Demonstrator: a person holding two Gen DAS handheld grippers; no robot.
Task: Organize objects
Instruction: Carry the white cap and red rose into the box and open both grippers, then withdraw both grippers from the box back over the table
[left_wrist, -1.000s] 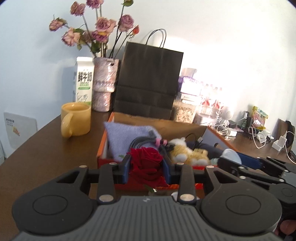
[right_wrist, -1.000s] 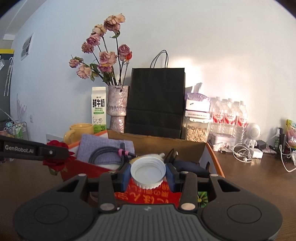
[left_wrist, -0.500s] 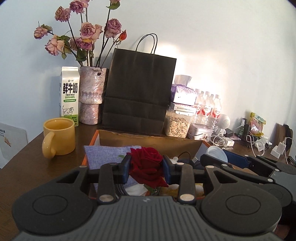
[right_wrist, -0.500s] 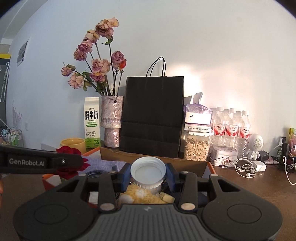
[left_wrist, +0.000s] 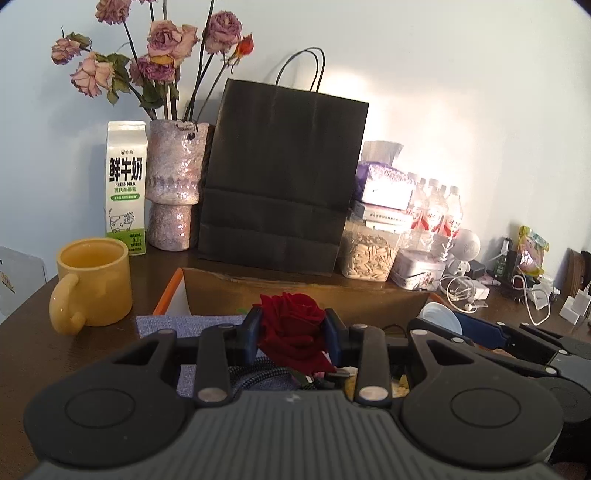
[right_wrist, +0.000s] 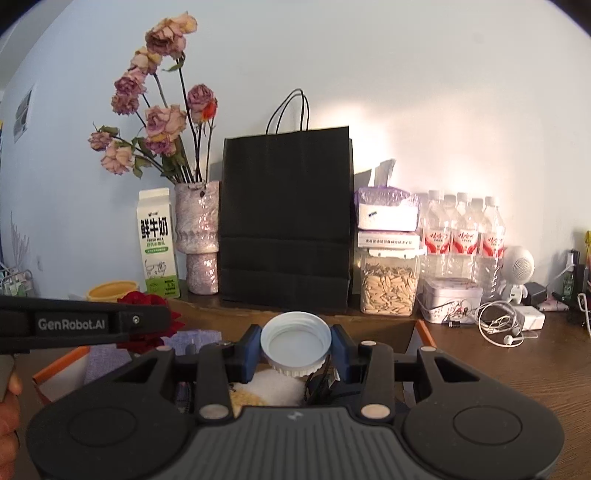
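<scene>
A dark red artificial rose (left_wrist: 293, 334) is pinched between the blue pads of the left gripper (left_wrist: 293, 331), held above the open orange-edged cardboard box (left_wrist: 173, 291). A white ribbed plastic bottle cap (right_wrist: 295, 341) is clamped, open side facing the camera, by the right gripper (right_wrist: 296, 345) over the same box. Inside the box a grey-blue woven cloth (left_wrist: 173, 325) and a fluffy white and yellow plush toy (right_wrist: 271, 387) are seen. Beyond the box, on the brown wooden table (right_wrist: 517, 365), a black paper carrier bag (right_wrist: 286, 218) is stood at the wall. To its left a vase of dried pink roses (left_wrist: 175, 184), a white and green milk carton (left_wrist: 125, 184) and a yellow ceramic mug (left_wrist: 94, 280) are placed.
</scene>
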